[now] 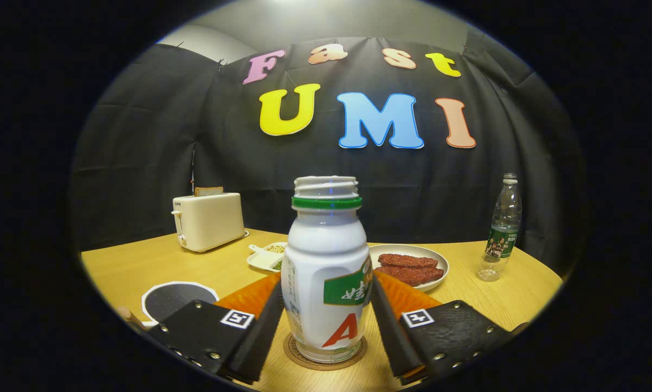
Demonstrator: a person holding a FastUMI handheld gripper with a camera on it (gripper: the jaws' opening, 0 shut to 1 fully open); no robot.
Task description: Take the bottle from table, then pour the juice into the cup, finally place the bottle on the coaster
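Your gripper (326, 337) has its fingers close along both sides of the white plastic uncapped bottle (326, 272), low centre of frame; whether they press it I cannot tell. It stands upright on the round brown coaster (326, 356), so only letting go seems left.

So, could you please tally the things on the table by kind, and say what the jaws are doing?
Bottles: 2 – white bottle, clear water bottle
Dishes with food: 2 – plate, small dish
Toaster: 1
Coaster: 1
Cup: 1
Total: 7
Jaws flank the white bottle; contact unclear.
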